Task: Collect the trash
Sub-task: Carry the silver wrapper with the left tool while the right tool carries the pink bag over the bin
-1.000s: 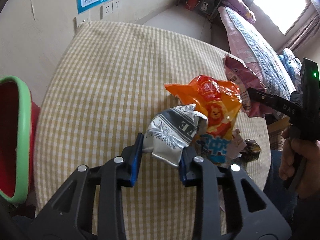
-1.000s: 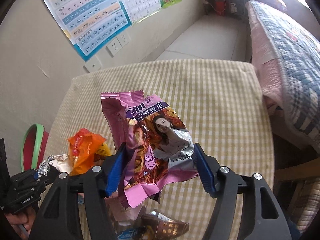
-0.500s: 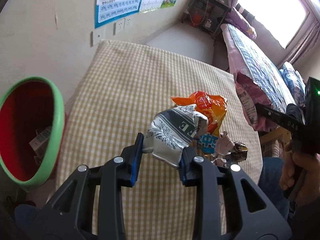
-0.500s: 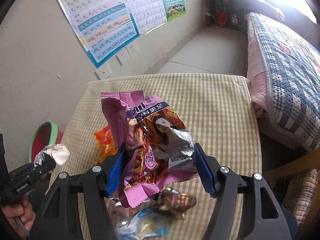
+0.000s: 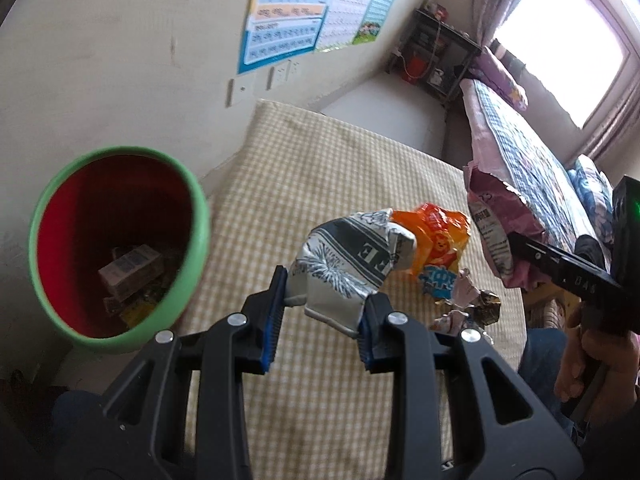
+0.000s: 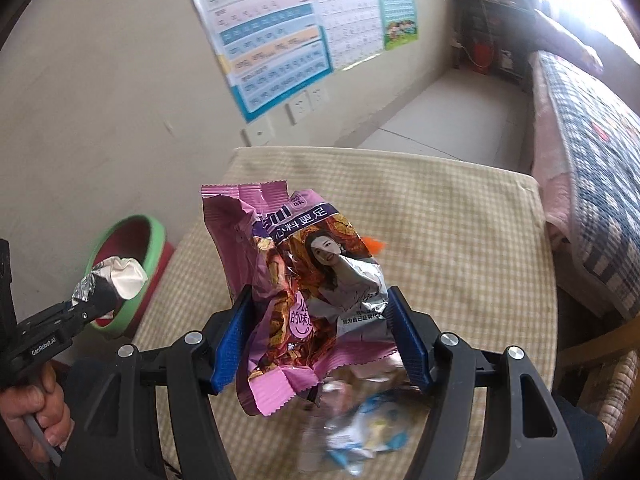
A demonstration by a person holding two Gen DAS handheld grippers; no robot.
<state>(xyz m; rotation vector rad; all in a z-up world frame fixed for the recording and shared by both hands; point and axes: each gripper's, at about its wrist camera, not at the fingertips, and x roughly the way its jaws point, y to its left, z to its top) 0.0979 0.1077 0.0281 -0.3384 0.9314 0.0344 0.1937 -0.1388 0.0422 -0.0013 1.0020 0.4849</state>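
Observation:
My left gripper is shut on a crumpled silver wrapper, held in the air above the checked table. Left of it, below the table's edge, stands a red bin with a green rim holding some trash. My right gripper is shut on a pink snack bag, also lifted off the table; the same bag shows at the right of the left wrist view. An orange wrapper and smaller wrappers lie on the table. The bin sits at the left in the right wrist view.
A wall with posters and sockets runs behind the table. A bed with a checked quilt lies on the right. A hand grips the left gripper's handle. More blurred wrappers lie under the right gripper.
Both grippers have risen and moved left with their wrappers still held. The red bin has come fully into the left wrist view and its inside now shows.

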